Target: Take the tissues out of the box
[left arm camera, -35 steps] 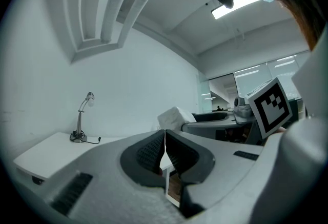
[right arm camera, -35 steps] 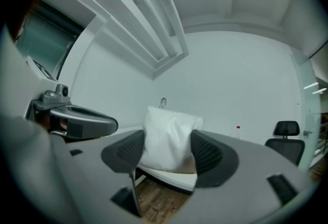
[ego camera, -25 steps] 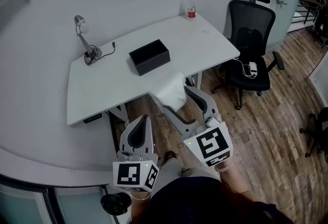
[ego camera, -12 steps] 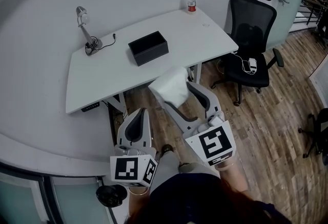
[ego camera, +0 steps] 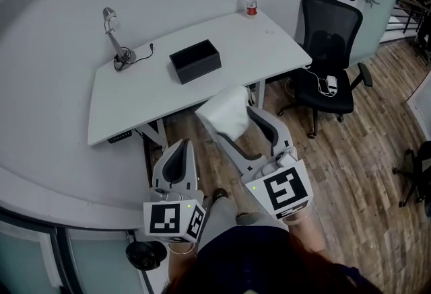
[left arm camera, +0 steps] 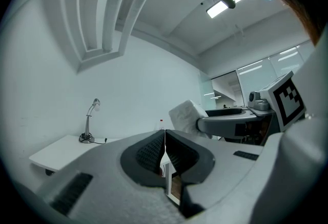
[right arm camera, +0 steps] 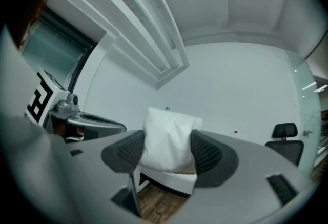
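Note:
A white pack of tissues (ego camera: 224, 113) is pinched between the jaws of my right gripper (ego camera: 232, 126), held in the air in front of the white desk (ego camera: 141, 94). In the right gripper view the pack (right arm camera: 168, 140) fills the gap between both pads. The black tissue box (ego camera: 195, 62) stands open on the desk, well beyond the pack. My left gripper (ego camera: 176, 161) hangs lower left, below the desk's front edge; its jaws are pressed together with nothing between them (left arm camera: 164, 154).
A desk lamp (ego camera: 114, 37) with a cable stands at the desk's back left, a bottle (ego camera: 251, 2) at its back right corner. A black office chair (ego camera: 329, 60) sits to the right on the wooden floor. The person's legs are below.
The right gripper with the tissue pack has come back from the desk's edge toward me and slightly left. The left gripper has drifted a little lower.

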{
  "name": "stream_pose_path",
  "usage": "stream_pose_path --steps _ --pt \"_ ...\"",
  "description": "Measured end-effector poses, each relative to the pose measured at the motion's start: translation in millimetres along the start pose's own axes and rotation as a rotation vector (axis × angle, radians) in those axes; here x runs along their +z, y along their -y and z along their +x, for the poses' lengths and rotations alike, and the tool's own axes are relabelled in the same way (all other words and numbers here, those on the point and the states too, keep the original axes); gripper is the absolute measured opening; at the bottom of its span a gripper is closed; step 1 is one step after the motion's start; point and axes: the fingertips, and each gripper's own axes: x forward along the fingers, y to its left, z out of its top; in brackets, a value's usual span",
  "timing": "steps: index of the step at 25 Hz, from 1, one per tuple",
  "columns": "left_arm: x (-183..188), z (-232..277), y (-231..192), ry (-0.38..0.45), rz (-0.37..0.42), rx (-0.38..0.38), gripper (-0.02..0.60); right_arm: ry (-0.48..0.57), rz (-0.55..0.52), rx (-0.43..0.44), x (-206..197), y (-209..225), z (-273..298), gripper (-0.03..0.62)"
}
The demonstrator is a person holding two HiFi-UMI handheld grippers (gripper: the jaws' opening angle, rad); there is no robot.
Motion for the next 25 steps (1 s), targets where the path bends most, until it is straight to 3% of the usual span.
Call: stream_pose_path --steps 25 --pt "-2.9 -5.2 5.4 0.003 0.002 -0.01 0.026 0.001 -0.031 0.009 0.3 -9.5 -8.7 0.295"
